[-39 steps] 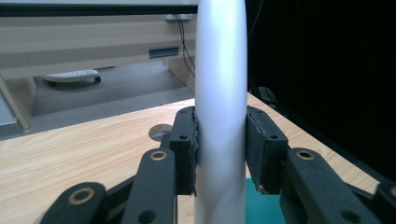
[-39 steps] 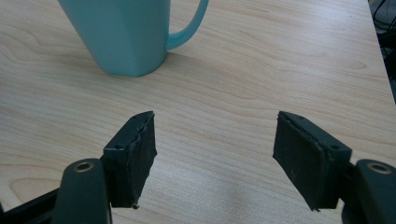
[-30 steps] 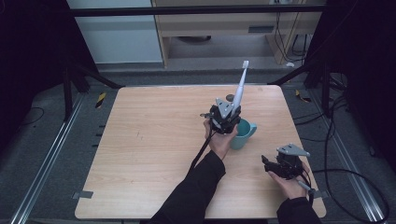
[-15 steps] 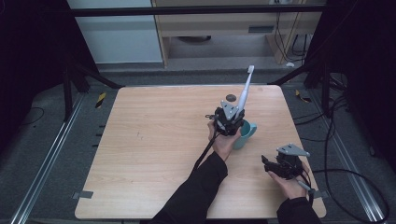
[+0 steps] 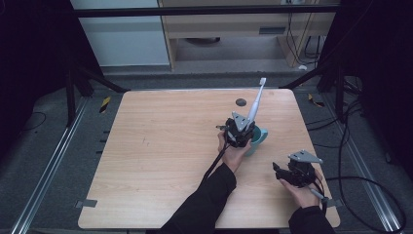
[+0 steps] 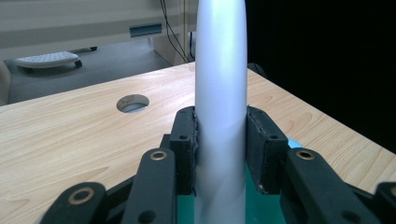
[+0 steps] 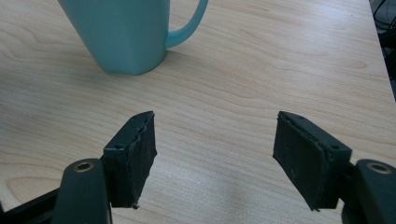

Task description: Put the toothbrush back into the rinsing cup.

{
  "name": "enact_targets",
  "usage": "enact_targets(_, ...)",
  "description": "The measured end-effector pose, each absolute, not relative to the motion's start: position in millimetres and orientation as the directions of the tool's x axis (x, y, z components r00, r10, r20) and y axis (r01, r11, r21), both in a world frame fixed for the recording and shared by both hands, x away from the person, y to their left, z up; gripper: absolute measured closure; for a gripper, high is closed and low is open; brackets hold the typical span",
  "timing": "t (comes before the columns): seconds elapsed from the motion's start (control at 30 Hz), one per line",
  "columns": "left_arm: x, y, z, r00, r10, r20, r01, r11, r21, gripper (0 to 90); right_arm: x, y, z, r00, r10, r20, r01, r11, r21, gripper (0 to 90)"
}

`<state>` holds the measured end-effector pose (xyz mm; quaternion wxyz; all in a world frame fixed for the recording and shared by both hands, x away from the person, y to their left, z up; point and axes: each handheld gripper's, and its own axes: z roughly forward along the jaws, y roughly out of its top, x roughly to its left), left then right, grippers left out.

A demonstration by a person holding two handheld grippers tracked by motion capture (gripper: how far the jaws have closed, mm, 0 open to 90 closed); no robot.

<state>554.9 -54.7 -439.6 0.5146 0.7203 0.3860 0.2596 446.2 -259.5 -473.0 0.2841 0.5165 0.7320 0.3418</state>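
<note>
Teal mug (image 5: pixel 258 139) stands right of centre on the wooden table (image 5: pixel 160 146). The left gripper (image 5: pixel 239 130) clamps a white toothbrush (image 5: pixel 255 105) over it, tilted far-right. The right gripper (image 5: pixel 291 173), jaws wide, rests near-right.

- Table (image 5: pixel 160 161) left half, 9 o'clock side of teal mug (image 7: pixel 126 32): bare wood, passage unobstructed.
- Mug at 11 o'clock of right gripper (image 7: pixel 215 154); open tabletop seen between the spread jaws.
- Cable hole (image 5: pixel 241 102) noted at 12 o'clock.

Wood-grain table (image 5: pixel 160 161), glossy mug (image 7: pixel 126 32)
</note>
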Motion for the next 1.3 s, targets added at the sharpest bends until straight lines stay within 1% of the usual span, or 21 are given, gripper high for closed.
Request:
enact_targets(0.77,549.5,-54.8,-455.2,0.570,0.821,-0.022,0.318,-0.195,0.928,65.5,446.6,-259.8,-473.0,-0.303,0.951,-0.064,0.565,0.233,0.791,29.4)
enact_targets(0.93,548.9,-56.6,-458.2,0.573,0.820,-0.004,0.318,-0.218,0.923,65.2,447.3,-260.5,-473.2,-0.301,0.951,-0.068,0.564,0.235,0.792,29.3)
enact_targets(1.03,547.3,-56.2,-457.3,0.581,0.814,-0.008,0.312,-0.214,0.926,63.5,447.1,-260.1,-473.1,-0.299,0.952,-0.065,0.565,0.232,0.792,29.2)
enact_targets(1.17,542.8,-55.0,-454.7,0.588,0.809,0.002,0.296,-0.218,0.930,55.9,446.9,-260.5,-472.8,-0.298,0.952,-0.065,0.562,0.230,0.794,28.9)
enact_targets(1.3,537.1,-49.1,-447.3,0.605,0.796,0.012,0.276,-0.223,0.935,53.4,446.4,-260.6,-472.1,-0.296,0.953,-0.061,0.560,0.225,0.797,28.6)
